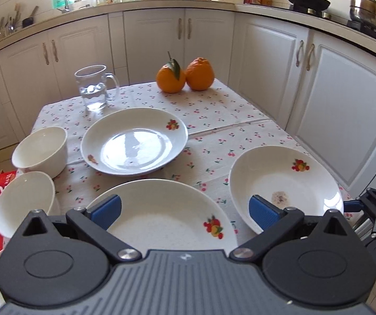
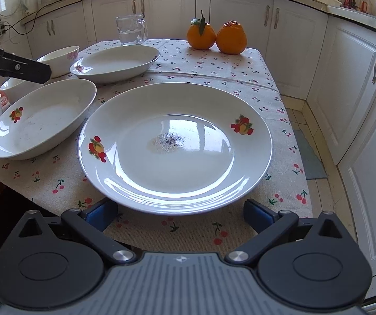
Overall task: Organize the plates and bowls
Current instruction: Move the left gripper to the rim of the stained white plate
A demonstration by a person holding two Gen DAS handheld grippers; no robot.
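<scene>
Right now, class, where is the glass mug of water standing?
The glass mug stands at the table's far left corner, behind the far plate, left of the two oranges.

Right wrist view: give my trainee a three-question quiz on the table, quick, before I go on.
1. True or false: the right hand-held gripper is shut on the nearest plate.
2. How many oranges stand at the table's far edge?
3. What marks the nearest plate's centre: A) a speckled residue, B) a spoon, C) a crack?

Key: 1 false, it is open, holding nothing; 2 two; 3 A.
</scene>
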